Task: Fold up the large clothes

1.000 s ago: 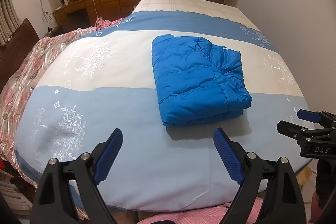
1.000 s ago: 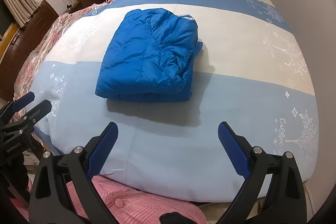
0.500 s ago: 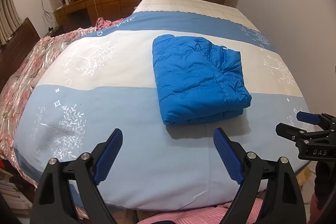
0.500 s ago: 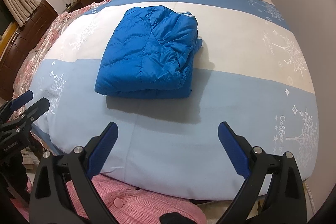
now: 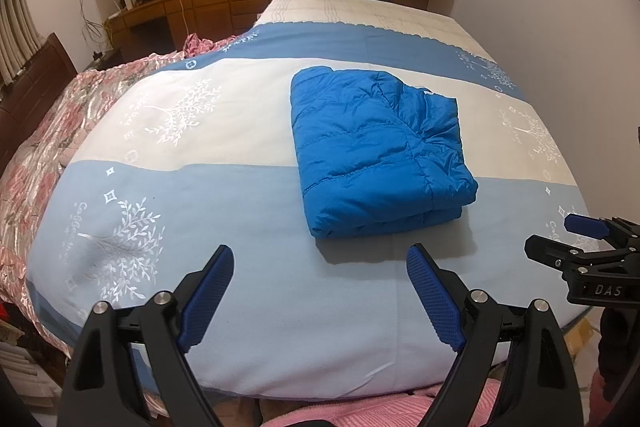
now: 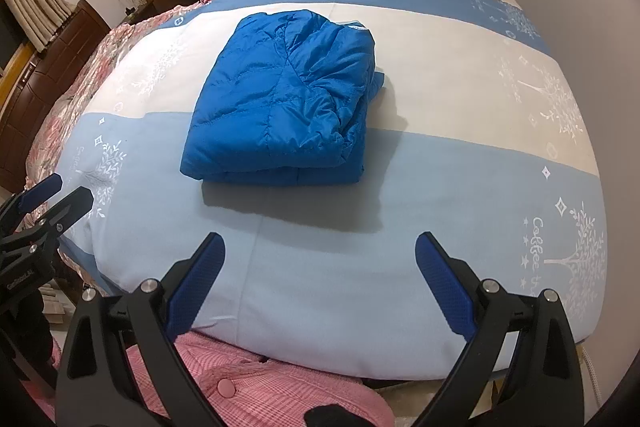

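A bright blue quilted jacket (image 5: 380,151) lies folded into a puffy rectangle mid-bed (image 5: 248,211), at twelve o'clock from both tools. The left gripper (image 5: 320,291) and right gripper (image 6: 318,281) gape wide, holding nothing, well short of it.

bed (image 5: 280,307) – striped cover, folded blue jacket (image 5: 376,147)

My left gripper (image 5: 320,291) had black plastic arms shaped like clamp handles, silver rivets at the pivots, and blue fingers (image 5: 434,301) with a fine dimpled grip texture. My right gripper (image 6: 318,277) matched it: black arms, silver rivets, blue textured pads (image 6: 196,283). White lettering marked its body. I wore a pink checked shirt (image 6: 256,383) with a pink button.
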{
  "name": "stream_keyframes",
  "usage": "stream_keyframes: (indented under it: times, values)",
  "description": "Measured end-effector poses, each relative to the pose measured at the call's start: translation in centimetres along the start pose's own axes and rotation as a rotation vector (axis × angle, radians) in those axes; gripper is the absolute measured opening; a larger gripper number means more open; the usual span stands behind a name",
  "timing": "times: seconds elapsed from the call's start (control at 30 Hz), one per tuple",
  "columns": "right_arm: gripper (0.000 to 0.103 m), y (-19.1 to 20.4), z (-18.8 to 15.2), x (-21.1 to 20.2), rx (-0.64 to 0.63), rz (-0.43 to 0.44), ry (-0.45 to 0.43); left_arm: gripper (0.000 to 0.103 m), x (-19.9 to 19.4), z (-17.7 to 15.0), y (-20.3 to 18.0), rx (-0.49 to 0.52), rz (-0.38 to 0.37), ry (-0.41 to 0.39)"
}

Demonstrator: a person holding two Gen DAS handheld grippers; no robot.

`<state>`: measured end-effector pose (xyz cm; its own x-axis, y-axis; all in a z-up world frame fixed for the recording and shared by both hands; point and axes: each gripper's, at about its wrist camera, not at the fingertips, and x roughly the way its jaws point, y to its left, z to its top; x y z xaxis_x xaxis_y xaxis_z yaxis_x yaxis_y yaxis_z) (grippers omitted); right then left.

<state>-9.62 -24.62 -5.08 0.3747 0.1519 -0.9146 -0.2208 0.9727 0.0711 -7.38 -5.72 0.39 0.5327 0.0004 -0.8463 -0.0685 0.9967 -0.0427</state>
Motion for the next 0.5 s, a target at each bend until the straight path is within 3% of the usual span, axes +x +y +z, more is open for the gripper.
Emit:
stream_keyframes:
  times: [0.5]
  values:
    - [0.095, 0.0, -0.05, 0.05, 0.001, 0.001, 0.003, 0.088, 0.04, -0.16, -0.16, 0.002, 0.003, 0.0]
